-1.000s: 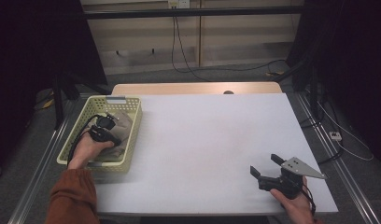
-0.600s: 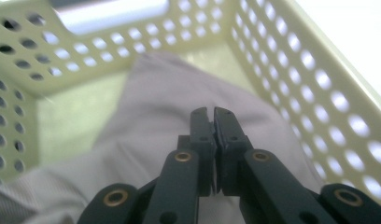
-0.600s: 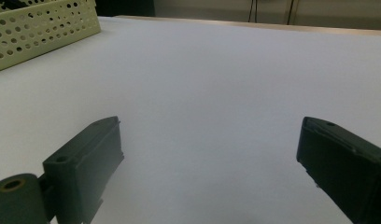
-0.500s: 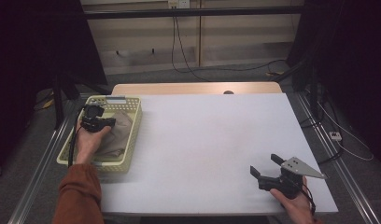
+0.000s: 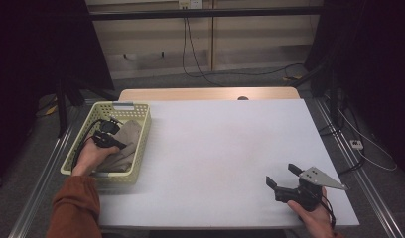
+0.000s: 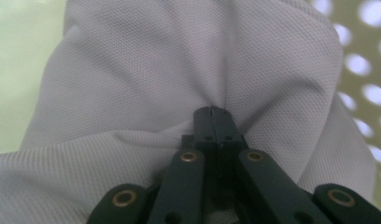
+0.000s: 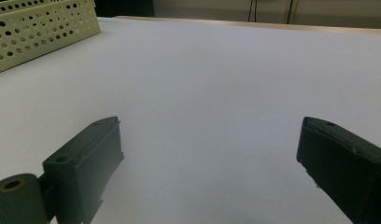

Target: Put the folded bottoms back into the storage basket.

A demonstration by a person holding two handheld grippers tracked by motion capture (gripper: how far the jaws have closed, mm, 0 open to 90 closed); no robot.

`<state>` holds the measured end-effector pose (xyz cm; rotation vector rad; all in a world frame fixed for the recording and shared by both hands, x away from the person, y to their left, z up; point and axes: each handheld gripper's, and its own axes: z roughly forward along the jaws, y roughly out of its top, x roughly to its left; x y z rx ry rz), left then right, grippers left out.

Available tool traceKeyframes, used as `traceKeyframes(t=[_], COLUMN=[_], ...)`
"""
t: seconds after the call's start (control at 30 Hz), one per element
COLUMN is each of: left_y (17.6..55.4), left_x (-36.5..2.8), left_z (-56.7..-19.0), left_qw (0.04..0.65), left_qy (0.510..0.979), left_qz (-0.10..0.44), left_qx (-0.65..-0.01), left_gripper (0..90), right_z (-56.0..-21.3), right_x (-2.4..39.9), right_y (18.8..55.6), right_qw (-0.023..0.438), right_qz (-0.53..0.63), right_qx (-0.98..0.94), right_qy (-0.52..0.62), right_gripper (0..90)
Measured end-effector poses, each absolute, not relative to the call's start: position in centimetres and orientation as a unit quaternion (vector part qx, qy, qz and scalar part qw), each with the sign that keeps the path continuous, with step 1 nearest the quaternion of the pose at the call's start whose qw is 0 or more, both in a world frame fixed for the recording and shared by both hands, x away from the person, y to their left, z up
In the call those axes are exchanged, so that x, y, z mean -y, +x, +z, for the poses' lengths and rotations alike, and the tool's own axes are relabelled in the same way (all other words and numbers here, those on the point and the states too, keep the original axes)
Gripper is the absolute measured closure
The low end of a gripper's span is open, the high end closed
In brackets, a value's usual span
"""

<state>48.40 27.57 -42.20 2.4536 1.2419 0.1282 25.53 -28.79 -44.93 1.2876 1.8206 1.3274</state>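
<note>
L gripper (image 6: 212, 122) down in basket (image 5: 141, 130) at table's (image 5: 215, 148) left edge — jaws pinched together on a fold of cloth (image 6: 179, 74), which lies bunched in basket. R gripper (image 5: 286, 179) wide open, empty, near right corner — well apart from cloth; L hand nearer.

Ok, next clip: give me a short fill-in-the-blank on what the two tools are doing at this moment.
1. The left tool is shut on a fold of the ____ cloth.
2. That cloth lies inside the pale green perforated ____ at the table's left edge.
3. The right tool has its jaws ____, with nothing between them.
4. The right tool sits near the front right corner of the ____ table.

Missing words: grey; basket; open; white
</note>
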Motion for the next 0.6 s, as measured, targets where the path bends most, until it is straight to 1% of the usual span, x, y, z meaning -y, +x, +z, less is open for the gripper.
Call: traceKeyframes(t=[0.07, 0.2, 0.27, 0.3, 0.43, 0.53, 0.6], left_y=[48.3, 49.0, 49.5, 49.8, 50.8, 51.4, 51.6], left_x=[-27.6, -27.7, -27.4, -27.1, -25.8, -25.4, -25.6], left_z=[-42.2, -42.4, -42.3, -42.3, -42.5, -42.7, -42.9], left_qw=[0.195, 0.210, 0.196, 0.185, 0.171, 0.181, 0.194], left_qy=[0.883, 0.872, 0.875, 0.876, 0.875, 0.871, 0.864], left_qz=[0.057, 0.058, 0.063, 0.080, 0.114, 0.131, 0.132], left_qx=[-0.424, -0.438, -0.439, -0.439, -0.439, -0.439, -0.445], left_gripper=[90.0, 90.0, 90.0, 90.0, 90.0, 90.0, 90.0], right_z=[-44.9, -45.0, -45.0, -45.0, -45.0, -45.0, -45.0], right_x=[28.8, 28.7, 28.7, 28.6, 28.6, 28.7, 28.7], right_y=[25.5, 25.6, 25.6, 25.6, 25.7, 25.7, 25.7], right_qw=[0.270, 0.269, 0.269, 0.269, 0.269, 0.269, 0.268], right_qz=[0.493, 0.491, 0.492, 0.492, 0.491, 0.491, 0.491], right_qx=[-0.676, -0.675, -0.676, -0.676, -0.676, -0.676, -0.676], right_qy=[0.477, 0.479, 0.479, 0.479, 0.479, 0.479, 0.479], right_gripper=[6.3, 6.3, 6.3, 6.3, 6.3, 6.3, 6.4])
